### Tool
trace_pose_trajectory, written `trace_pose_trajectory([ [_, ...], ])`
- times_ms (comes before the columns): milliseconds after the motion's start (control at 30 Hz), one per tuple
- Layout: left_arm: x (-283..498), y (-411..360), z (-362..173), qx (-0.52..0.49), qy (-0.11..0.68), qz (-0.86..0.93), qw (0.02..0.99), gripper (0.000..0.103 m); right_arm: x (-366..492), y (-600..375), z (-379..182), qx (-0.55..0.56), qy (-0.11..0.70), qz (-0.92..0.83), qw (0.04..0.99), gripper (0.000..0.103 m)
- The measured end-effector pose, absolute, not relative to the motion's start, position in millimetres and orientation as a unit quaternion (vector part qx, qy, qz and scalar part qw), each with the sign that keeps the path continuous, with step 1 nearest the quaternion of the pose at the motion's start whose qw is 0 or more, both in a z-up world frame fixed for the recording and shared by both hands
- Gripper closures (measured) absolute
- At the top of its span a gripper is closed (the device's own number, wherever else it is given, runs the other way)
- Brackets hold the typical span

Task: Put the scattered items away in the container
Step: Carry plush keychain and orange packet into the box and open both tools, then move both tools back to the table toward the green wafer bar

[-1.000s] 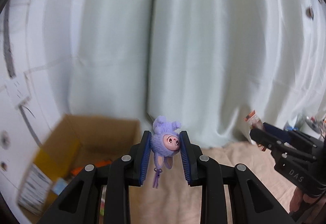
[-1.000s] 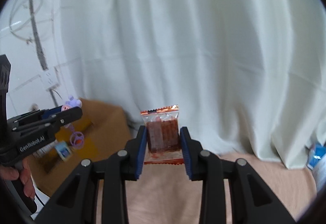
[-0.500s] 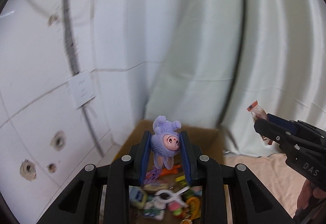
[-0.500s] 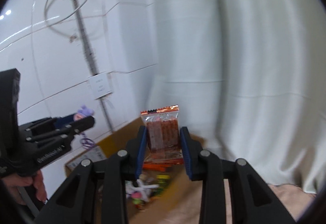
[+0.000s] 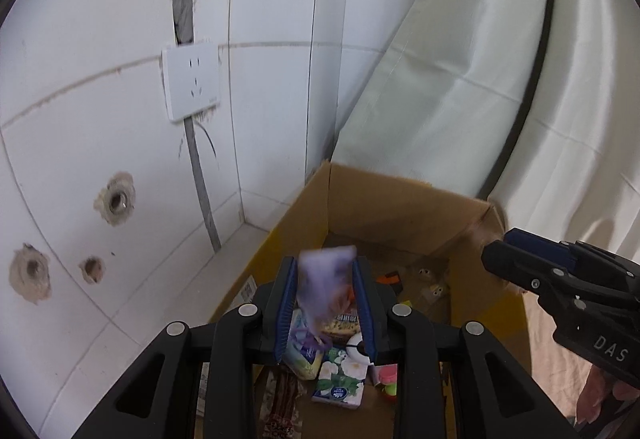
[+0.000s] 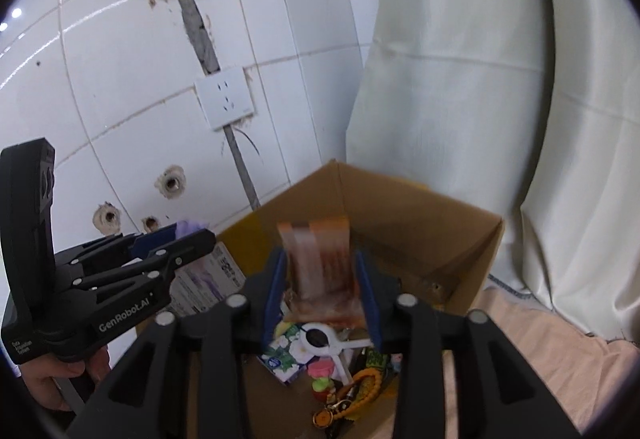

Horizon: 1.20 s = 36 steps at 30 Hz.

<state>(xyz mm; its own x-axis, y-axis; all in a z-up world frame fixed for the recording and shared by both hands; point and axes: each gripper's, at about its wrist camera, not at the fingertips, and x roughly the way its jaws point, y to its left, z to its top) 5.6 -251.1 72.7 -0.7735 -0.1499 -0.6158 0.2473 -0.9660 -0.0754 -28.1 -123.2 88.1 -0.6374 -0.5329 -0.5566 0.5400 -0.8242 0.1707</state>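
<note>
My left gripper (image 5: 326,291) hangs over the open cardboard box (image 5: 400,207). The purple plush toy (image 5: 324,279) lies between its blue pads, smeared with motion while the fingers stay sharp; the jaws stand slightly apart from it. My right gripper (image 6: 320,279) is over the same box (image 6: 420,215), and the orange snack packet (image 6: 320,259) between its pads is blurred in the same way, slipping downward. Each gripper shows in the other's view: the right gripper (image 5: 500,251) at the right, the left gripper (image 6: 188,235) at the left.
The box holds several small items, among them a floral tissue pack (image 5: 340,379), a white clip (image 6: 320,337) and a beaded keychain (image 6: 360,391). A tiled wall with a socket (image 5: 191,81) stands to the left, a white curtain (image 5: 460,79) behind, beige cloth (image 6: 540,339) to the right.
Both grippers swung left from the curtain and cloth to above the box. The plush toy and the snack packet, held sharp before, now blur between the pads as the jaws loosen.
</note>
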Motion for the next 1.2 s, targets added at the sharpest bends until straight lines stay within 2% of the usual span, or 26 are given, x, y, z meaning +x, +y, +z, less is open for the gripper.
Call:
trace_pose_trajectory([
  [100,-1.3,-251.8,64.6,0.338,0.085,-0.931,0.109,0.071,-31.4,-119.1,87.0,0.31,-0.009,-0.904,0.293,0.025],
  [167,-3.5,-250.8,62.0,0.345,0.083,-0.928,0.116,0.051,-30.5,-113.8,89.2,0.305,-0.013,-0.909,0.285,0.017],
  [200,-4.3,-249.5,61.2,0.348,0.081,-0.927,0.117,0.023,-28.7,-109.4,90.7,0.301,-0.014,-0.911,0.28,0.009],
  [233,-4.9,-248.7,60.2,0.349,0.081,-0.926,0.116,0.003,-28.1,-106.6,93.1,0.299,-0.013,-0.914,0.275,0.006],
  [267,-4.6,-248.0,60.1,0.348,0.083,-0.927,0.113,0.0,-27.8,-104.1,95.7,0.296,-0.012,-0.916,0.272,0.0],
  [567,-0.2,-214.1,78.3,0.341,0.075,-0.933,0.089,0.0,-13.6,-61.4,116.7,0.268,-0.005,-0.937,0.225,0.0],
  [833,-2.0,-126.8,114.3,0.317,0.037,-0.948,0.02,0.0,25.6,19.9,142.0,0.236,0.016,-0.956,0.173,0.0],
  [1033,-9.7,-57.0,103.3,0.327,0.027,-0.944,-0.031,0.0,50.4,88.4,123.2,0.263,0.018,-0.954,0.142,0.0],
  [1200,-13.6,-11.4,76.7,0.343,0.021,-0.938,-0.053,0.0,69.7,131.4,87.6,0.291,0.052,-0.947,0.128,0.0],
])
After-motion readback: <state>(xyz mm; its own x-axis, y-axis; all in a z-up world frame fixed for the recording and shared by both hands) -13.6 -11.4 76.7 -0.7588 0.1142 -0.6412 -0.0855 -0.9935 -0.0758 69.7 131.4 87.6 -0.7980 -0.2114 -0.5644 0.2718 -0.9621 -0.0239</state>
